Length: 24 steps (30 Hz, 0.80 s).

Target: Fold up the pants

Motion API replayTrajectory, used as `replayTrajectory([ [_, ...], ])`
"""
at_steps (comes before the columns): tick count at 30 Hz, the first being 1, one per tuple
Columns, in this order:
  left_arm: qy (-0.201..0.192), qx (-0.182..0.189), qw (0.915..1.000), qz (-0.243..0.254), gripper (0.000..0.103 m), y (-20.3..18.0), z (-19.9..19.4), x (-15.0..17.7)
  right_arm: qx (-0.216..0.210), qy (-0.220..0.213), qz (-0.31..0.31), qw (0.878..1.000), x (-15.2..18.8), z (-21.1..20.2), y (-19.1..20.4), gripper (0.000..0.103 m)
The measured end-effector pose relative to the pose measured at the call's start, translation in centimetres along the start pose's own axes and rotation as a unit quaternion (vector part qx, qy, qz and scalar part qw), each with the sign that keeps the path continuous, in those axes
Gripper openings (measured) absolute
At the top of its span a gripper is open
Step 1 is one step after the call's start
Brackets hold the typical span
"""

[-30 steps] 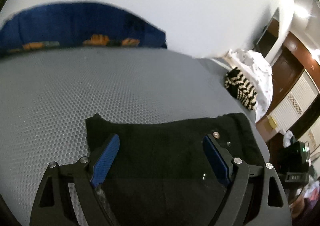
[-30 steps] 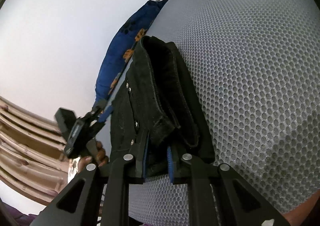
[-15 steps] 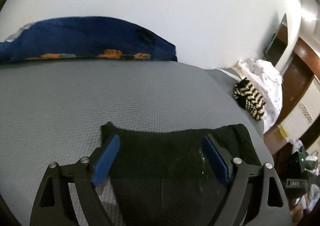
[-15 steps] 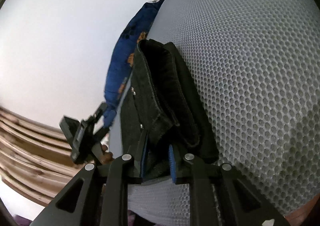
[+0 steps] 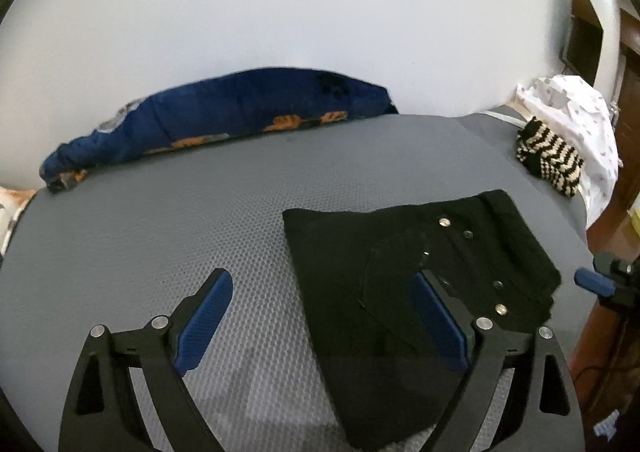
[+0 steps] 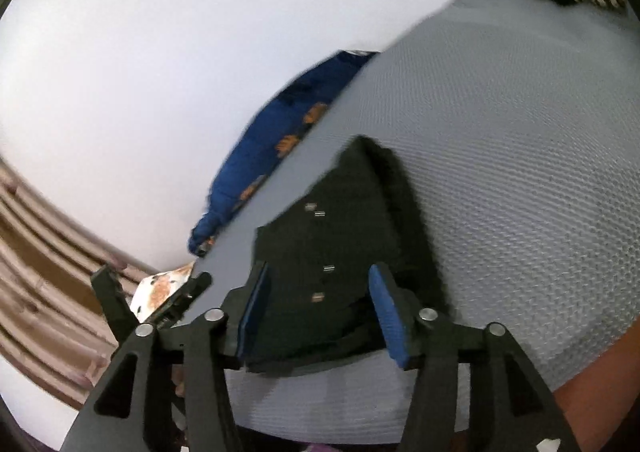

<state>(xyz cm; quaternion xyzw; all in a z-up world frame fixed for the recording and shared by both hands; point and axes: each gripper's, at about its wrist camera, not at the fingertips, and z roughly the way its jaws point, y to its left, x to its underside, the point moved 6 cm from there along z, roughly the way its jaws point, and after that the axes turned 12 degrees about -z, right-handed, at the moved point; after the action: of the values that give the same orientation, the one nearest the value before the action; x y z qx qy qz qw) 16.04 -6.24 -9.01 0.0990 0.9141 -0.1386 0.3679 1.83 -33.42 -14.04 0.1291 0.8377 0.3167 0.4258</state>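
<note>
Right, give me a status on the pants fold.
Done: the black pants lie in a compact folded stack on the grey mattress. In hand: nothing; the left hand-held gripper and right hand-held gripper are both open around the stack. Left: possibly tidying; the edges look slightly uneven.

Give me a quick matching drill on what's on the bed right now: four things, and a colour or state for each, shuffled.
Things:
1. pants
2. blanket
3. knit piece
4. right tool

States:
A. blue with orange print, along the wall
B. open, holding nothing
C. black, folded flat on the bed
D. black and cream stripes

Pairs: 1-C, 2-A, 3-D, 4-B
</note>
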Motion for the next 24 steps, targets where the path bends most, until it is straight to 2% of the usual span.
replayTrajectory([
  [3, -0.012, -0.003, 0.9999, 0.004, 0.092, -0.4, -1.6, 0.4, 0.011, -0.011, -0.055, 0.998, 0.1, 0.0, 2.7, 0.054],
  [6, -0.021, -0.013, 0.9997, 0.007, 0.093, -0.7, -2.8, 0.7, 0.055, -0.010, -0.139, 0.989, 0.3, 0.0, 5.3, 0.055],
  [9, -0.025, -0.013, 0.9995, 0.011, 0.094, -1.3, -4.0, 1.1, 0.067, -0.017, -0.178, 0.982, 0.2, 0.0, 7.4, 0.056],
  [11, -0.030, -0.019, 0.9993, 0.015, 0.094, -1.6, -4.5, 1.1, 0.073, -0.024, -0.204, 0.976, 0.3, -0.1, 8.8, 0.062],
  [15, -0.033, -0.026, 0.9989, 0.019, 0.095, -2.0, -5.1, 1.2, 0.082, -0.035, -0.254, 0.963, 0.7, -0.2, 10.7, 0.068],
  [21, -0.037, -0.037, 0.9984, 0.023, 0.096, -2.6, -5.8, 1.5, 0.072, -0.031, -0.248, 0.966, 1.2, -0.3, 10.2, 0.069],
  [24, -0.033, -0.044, 0.9981, 0.026, 0.101, -2.5, -5.4, 1.6, 0.071, -0.031, -0.239, 0.968, 0.9, -0.5, 9.7, 0.077],
])
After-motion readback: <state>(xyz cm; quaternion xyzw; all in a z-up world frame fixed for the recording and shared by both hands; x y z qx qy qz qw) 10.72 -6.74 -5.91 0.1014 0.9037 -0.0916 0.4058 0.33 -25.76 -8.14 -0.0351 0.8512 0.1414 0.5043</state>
